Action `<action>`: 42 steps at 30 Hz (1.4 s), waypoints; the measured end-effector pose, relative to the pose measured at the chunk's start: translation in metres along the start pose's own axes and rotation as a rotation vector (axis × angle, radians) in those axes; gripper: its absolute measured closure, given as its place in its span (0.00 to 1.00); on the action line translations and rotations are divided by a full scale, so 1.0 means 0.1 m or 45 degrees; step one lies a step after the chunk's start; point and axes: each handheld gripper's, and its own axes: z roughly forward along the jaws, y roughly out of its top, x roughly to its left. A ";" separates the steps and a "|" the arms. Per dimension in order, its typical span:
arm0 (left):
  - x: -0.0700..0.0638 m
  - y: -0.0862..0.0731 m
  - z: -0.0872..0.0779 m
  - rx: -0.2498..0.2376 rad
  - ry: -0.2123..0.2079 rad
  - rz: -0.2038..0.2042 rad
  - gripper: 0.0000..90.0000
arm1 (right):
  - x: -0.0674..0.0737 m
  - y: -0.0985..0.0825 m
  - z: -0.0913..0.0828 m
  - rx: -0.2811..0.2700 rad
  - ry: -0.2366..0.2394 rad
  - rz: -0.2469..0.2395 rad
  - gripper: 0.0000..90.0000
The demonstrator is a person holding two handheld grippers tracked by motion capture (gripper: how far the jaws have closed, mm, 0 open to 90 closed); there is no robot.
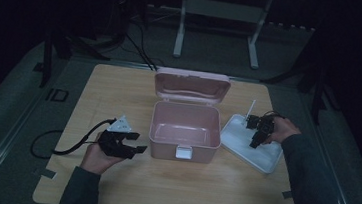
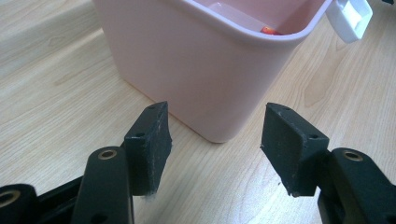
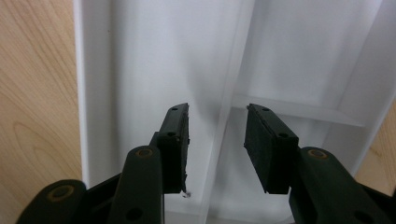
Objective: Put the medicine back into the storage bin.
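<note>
A pink box (image 1: 164,148) stands open in the middle of the wooden table, its lid (image 1: 191,86) tipped back. In the left gripper view its near corner (image 2: 201,70) fills the top, with something small and red (image 2: 270,31) inside. My left gripper (image 1: 140,143) rests left of the box, open and empty, jaws (image 2: 215,140) pointing at that corner. To the right of the box lies a white divided tray (image 1: 239,132). My right gripper (image 1: 254,142) points down into the tray (image 3: 140,56). Its jaws (image 3: 217,130) stand open on either side of a divider wall (image 3: 236,65), not pressing on it.
A white latch (image 1: 184,152) hangs on the box front (image 2: 350,18). A thin white rod (image 1: 251,109) rises at the tray's far end. The left gripper's cable (image 1: 59,148) loops off the table's left edge. Beyond the table stands a white frame (image 1: 220,15) on a dark floor.
</note>
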 end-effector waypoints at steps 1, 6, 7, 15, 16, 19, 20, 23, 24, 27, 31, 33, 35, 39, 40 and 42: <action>0.00 0.00 0.00 0.000 0.000 -0.001 0.46 | 0.00 0.00 0.01 0.001 0.002 0.006 0.67; 0.00 0.00 0.00 0.001 -0.001 -0.001 0.46 | -0.03 0.02 0.01 -0.018 -0.014 0.024 0.70; 0.00 0.00 0.00 0.000 0.000 0.000 0.46 | -0.04 0.03 0.01 -0.019 -0.016 0.025 0.70; 0.00 0.00 -0.01 0.000 0.001 0.001 0.46 | -0.07 0.06 0.01 -0.007 -0.030 0.047 0.71; 0.00 0.00 -0.01 0.000 0.001 0.001 0.46 | -0.07 0.05 0.01 0.003 -0.033 0.050 0.71; 0.00 0.00 0.00 0.002 0.000 0.000 0.46 | -0.08 0.00 0.01 0.012 -0.027 0.056 0.71; 0.00 0.00 0.01 0.004 -0.002 0.000 0.46 | -0.08 -0.01 0.01 0.008 -0.028 0.065 0.71; -0.01 0.00 0.03 0.012 -0.008 0.003 0.46 | -0.09 -0.03 0.01 0.008 -0.028 0.078 0.71; -0.01 0.00 0.02 0.010 -0.007 0.002 0.46 | -0.08 -0.02 0.01 0.016 -0.025 0.083 0.72; 0.00 0.00 0.02 0.007 -0.004 0.001 0.46 | -0.07 -0.02 0.03 0.046 -0.030 0.076 0.72; -0.01 0.00 0.03 0.013 -0.008 0.002 0.46 | -0.08 0.01 0.06 0.044 -0.018 0.090 0.74; 0.00 0.00 0.03 0.011 -0.007 0.002 0.46 | -0.07 0.03 0.11 0.071 -0.018 0.091 0.74; 0.00 0.00 0.02 0.007 -0.006 0.002 0.46 | -0.09 0.04 0.14 0.064 -0.014 0.104 0.74; 0.00 0.00 0.03 0.012 -0.006 0.002 0.46 | -0.12 0.04 0.17 0.012 0.019 0.175 0.76; 0.00 0.00 0.03 0.013 -0.006 0.003 0.46 | -0.13 0.04 0.19 0.009 0.019 0.174 0.76; 0.00 0.00 0.03 0.013 -0.006 0.003 0.46 | -0.13 0.04 0.20 0.015 0.018 0.177 0.79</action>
